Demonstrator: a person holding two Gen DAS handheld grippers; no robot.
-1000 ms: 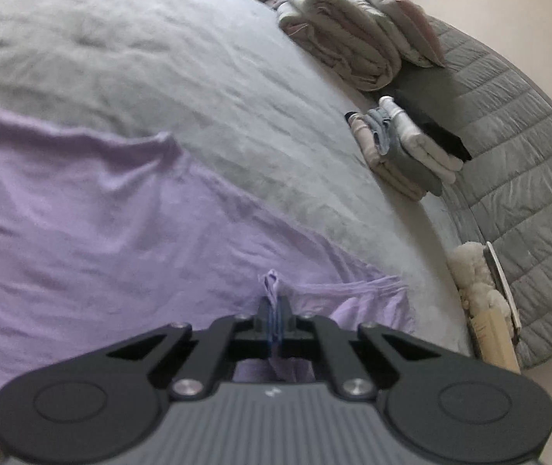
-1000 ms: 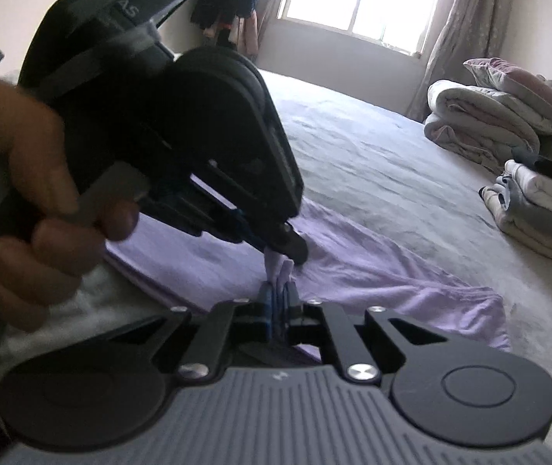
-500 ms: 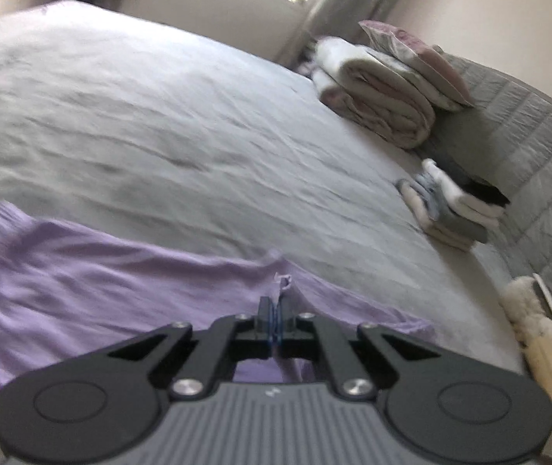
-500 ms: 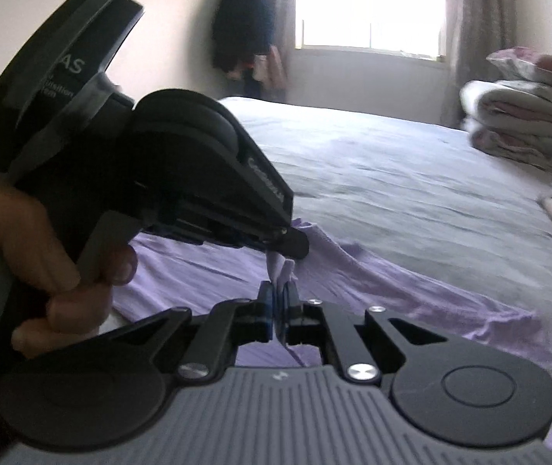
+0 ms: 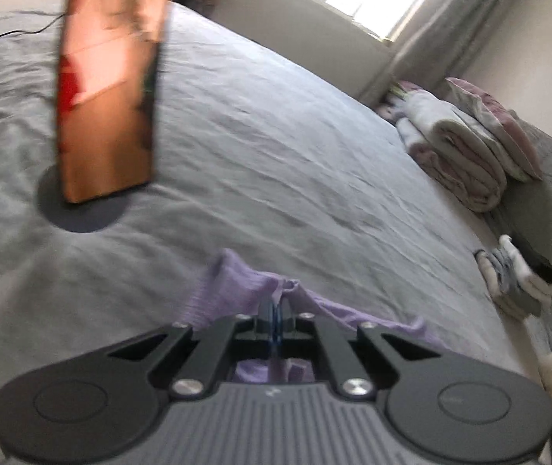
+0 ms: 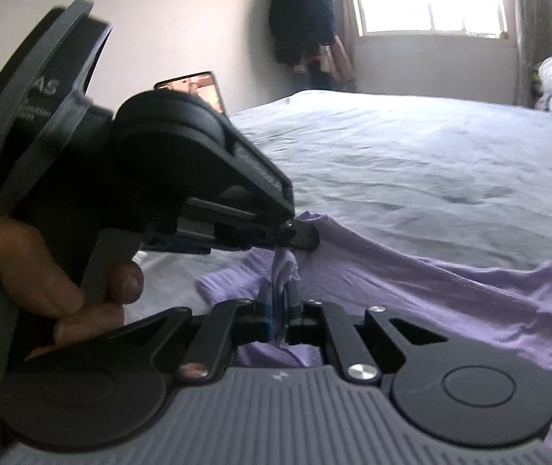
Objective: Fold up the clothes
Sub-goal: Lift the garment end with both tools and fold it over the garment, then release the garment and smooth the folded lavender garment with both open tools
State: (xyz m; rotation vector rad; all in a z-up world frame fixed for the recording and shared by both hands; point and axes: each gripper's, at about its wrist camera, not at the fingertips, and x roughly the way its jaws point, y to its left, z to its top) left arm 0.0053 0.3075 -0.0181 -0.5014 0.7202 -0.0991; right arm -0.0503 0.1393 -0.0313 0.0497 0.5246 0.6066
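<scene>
We pinch the purple shirt (image 6: 411, 290) with both grippers, left (image 5: 276, 310) and right (image 6: 279, 310), side by side, lifting its edge to fold.

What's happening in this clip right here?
A person is folding a lilac garment on a grey bed, with a handheld gripper in each hand. The left gripper and the right gripper are both shut on pinched bits of the fabric, close together, with the left one just above the right in the right wrist view. Most of the garment lies on the bed. Folded laundry is stacked near the quilted headboard.
</scene>
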